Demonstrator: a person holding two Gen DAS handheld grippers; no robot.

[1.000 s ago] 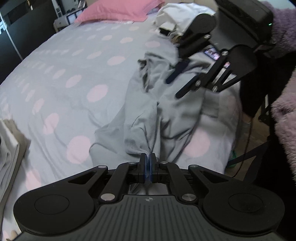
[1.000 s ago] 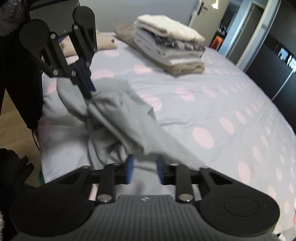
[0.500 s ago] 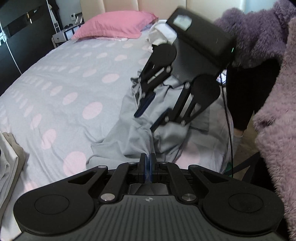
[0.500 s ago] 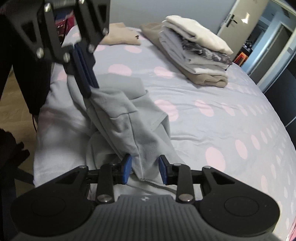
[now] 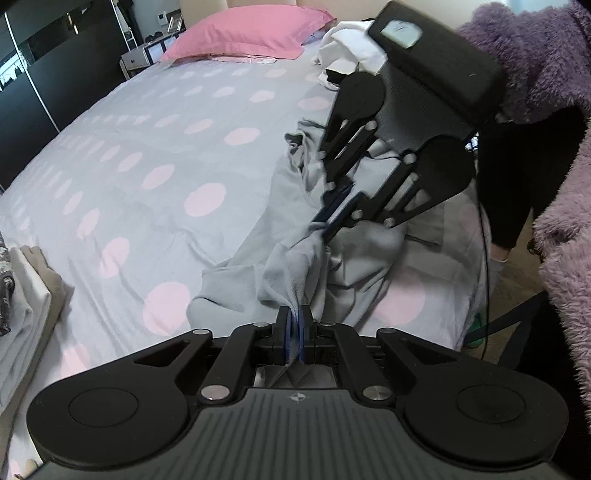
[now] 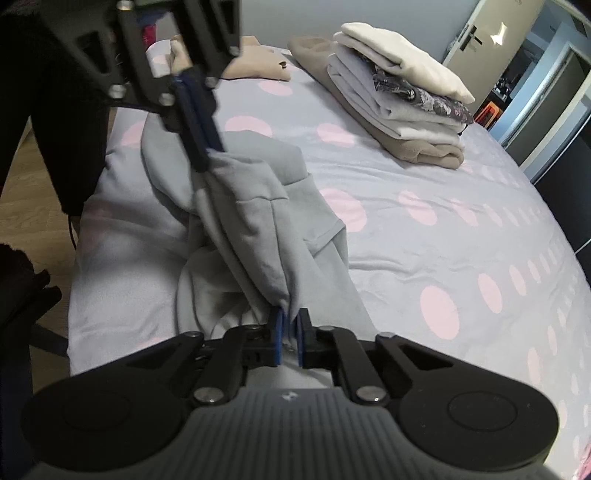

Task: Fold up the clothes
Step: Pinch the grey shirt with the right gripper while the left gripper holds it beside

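Note:
A crumpled grey garment (image 5: 295,266) lies near the side edge of the bed, partly lifted into a taut ridge (image 6: 258,229) between my two grippers. My left gripper (image 5: 294,325) pinches one end of that ridge; its jaws are opening slightly, with the cloth still pressed between the pads. In the right wrist view the left gripper (image 6: 201,162) hangs at upper left, gripping the fabric. My right gripper (image 6: 290,338) is closing on the other end, cloth between its blue pads. From the left wrist view the right gripper (image 5: 325,229) clamps the fold.
The bed (image 5: 147,147) has a grey cover with pink dots. A stack of folded clothes (image 6: 402,99) sits on it, with a beige garment (image 6: 255,66) nearby. A pink pillow (image 5: 247,29) and white laundry (image 5: 347,40) lie at the head. A purple fluffy sleeve (image 5: 554,55) is at right.
My right gripper came down closer to the left one and its jaws went from wide apart to closed on the grey fabric. The left gripper kept its hold in place.

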